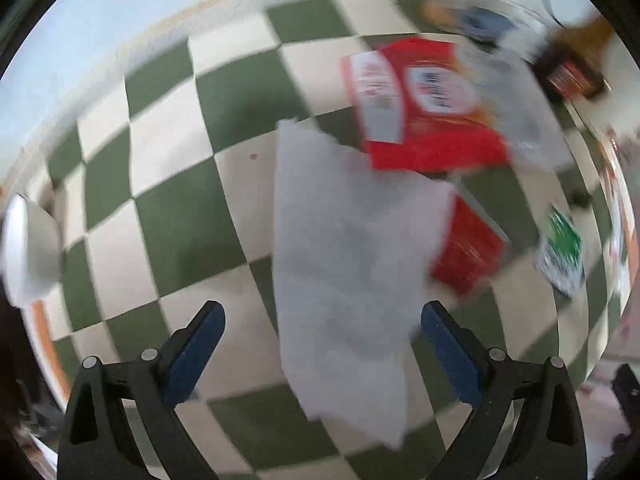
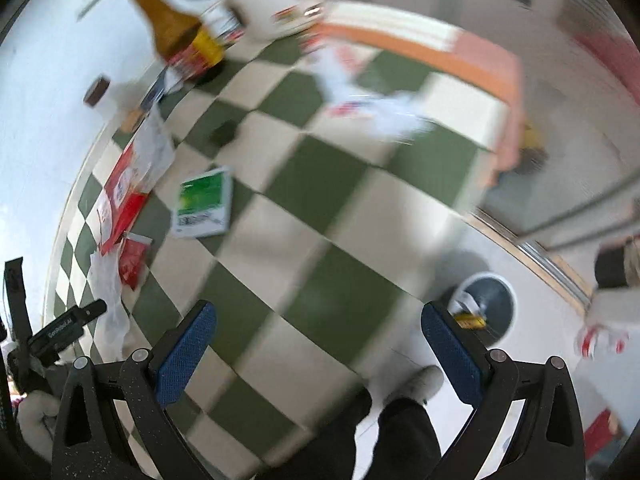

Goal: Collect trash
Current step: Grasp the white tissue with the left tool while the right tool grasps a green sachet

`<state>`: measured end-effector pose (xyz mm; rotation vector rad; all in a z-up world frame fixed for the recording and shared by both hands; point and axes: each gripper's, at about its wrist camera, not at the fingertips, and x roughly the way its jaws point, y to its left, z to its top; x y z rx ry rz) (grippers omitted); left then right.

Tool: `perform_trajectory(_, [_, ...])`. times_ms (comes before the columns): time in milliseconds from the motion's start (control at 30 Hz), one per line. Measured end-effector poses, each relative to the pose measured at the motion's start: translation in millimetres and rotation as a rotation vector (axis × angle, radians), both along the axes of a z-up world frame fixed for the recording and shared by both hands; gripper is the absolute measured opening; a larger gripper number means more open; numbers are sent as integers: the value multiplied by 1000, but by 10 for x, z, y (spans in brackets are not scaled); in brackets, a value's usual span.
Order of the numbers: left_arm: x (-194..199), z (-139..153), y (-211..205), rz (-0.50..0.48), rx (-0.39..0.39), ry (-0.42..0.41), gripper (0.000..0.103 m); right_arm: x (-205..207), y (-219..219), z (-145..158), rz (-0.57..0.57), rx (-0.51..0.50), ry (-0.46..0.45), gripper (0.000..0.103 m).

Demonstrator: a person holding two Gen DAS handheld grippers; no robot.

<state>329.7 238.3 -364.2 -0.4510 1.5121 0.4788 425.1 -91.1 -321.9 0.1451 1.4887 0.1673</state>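
Note:
A white tissue lies on the green-and-cream checked tablecloth, right in front of my open left gripper, between its spread fingers. Behind it lie a red box and a red wrapper, with a green-and-white packet to the right. My right gripper is open and empty above the table's near edge. In the right wrist view the green packet, red wrappers and crumpled white plastic lie on the cloth. A bin with trash stands on the floor.
A brown glass bottle stands at the table's back; it also shows in the left wrist view. A small dark object lies on the cloth. A white cup-like object sits at the left edge. The person's legs and slipper are below the table.

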Motion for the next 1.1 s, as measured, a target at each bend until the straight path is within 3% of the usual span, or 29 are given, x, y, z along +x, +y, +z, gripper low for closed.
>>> perform_trajectory(33, [-2,-62,57,15,-8,2,92,63,120,-81,14,-11,-6,103])
perform_trajectory(67, [-4,-121,102,26,-18,3,77,145,263,-178,27,-25,-10,103])
perform_trajectory(100, [-7,-143,122,31,-15,-1,77,204,347,-254,33,-33,-8,103])
perform_trajectory(133, [-6,-122,123,20,-1,-26,68,293,466,-356,35,-38,0,103])
perform_trajectory(167, [-7,-110,115,6,14,-33,53,366,556,-439,32,-37,6,103])
perform_trajectory(200, [-23,-89,107,-11,48,-34,46,431,619,-498,28,-38,6,103])
perform_trajectory(267, [-85,-67,132,-30,63,-50,7,543,764,-605,22,-60,-8,103])
perform_trajectory(300, [-115,-65,154,-29,59,-55,4,578,833,-645,25,-80,-22,103])
perform_trajectory(433, [-318,-30,295,-24,78,-50,3,587,1126,-710,91,-175,-84,99])
perform_trajectory(500, [-439,17,345,-25,117,-48,3,531,1277,-668,143,-188,-145,83])
perform_trajectory(533, [-493,35,364,-24,137,-46,3,508,1327,-643,160,-182,-161,65])
perform_trajectory(567, [-541,50,379,-24,151,-46,3,486,1378,-621,177,-181,-172,41])
perform_trajectory(600, [-612,73,398,-22,163,-43,3,467,1429,-600,191,-195,-179,28])
perform_trajectory(633, [-653,90,410,-21,168,-43,3,460,1415,-596,190,-169,-169,0])
perform_trajectory(900, [-704,571,100,-100,208,-125,3,323,897,-299,56,40,-158,0])
perform_trajectory(1100, [-88,951,-598,-203,178,-225,3,87,317,157,-14,113,-225,0])
